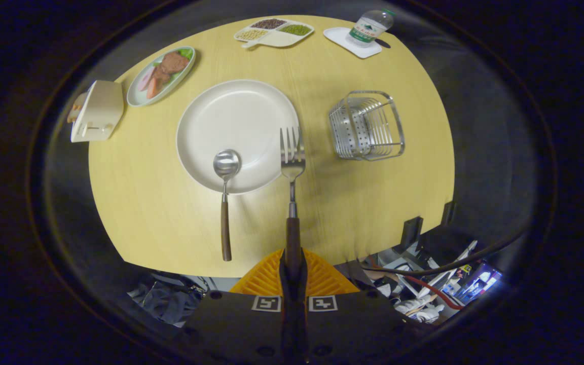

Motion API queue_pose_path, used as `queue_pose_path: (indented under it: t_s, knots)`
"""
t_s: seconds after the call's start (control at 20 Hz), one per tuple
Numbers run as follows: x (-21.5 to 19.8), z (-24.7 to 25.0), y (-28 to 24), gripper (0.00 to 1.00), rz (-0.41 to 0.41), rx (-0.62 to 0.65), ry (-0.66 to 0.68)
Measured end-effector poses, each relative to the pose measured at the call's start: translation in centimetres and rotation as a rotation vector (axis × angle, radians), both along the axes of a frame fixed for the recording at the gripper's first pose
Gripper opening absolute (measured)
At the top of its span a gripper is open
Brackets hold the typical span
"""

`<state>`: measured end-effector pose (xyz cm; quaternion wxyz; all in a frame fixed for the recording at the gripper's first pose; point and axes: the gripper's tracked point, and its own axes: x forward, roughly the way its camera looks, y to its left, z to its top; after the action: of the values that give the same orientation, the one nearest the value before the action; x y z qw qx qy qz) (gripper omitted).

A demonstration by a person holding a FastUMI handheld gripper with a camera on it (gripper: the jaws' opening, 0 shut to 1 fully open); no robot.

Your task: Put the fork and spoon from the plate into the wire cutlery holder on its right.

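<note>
We find no legible text. The water bottle [370,25] on its white tray [345,39] carries a green label, too small to read. The gripper [293,263], clamped on the fork [292,167], bears 2 square black-and-white markers, no lettering.

- Light falls from above onto the wooden table [170,218], which is bright and evenly lit; surroundings beyond its edge fall off into dimness.
- Soft shadows lie right of the fork [292,167] and beside the wire cutlery holder [368,126].
- Fisheye bending curves the table's edges, strongest toward the frame's corners.
- Centre sharp; lower right clutter is murky.
</note>
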<state>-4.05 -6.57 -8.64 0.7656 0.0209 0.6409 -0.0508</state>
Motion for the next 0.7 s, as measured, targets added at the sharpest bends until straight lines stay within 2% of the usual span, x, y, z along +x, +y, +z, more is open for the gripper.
queue_pose_path:
  t_s: [0.25,0.45,0.7]
  knots:
    - [1.0,2.9,-3.8,0.06,-0.099,0.014,-0.002]
    - [1.6,2.2,-7.0,0.06,-0.138,0.02,0.072]
    - [3.3,0.6,-8.1,0.06,-0.183,0.107,0.176]
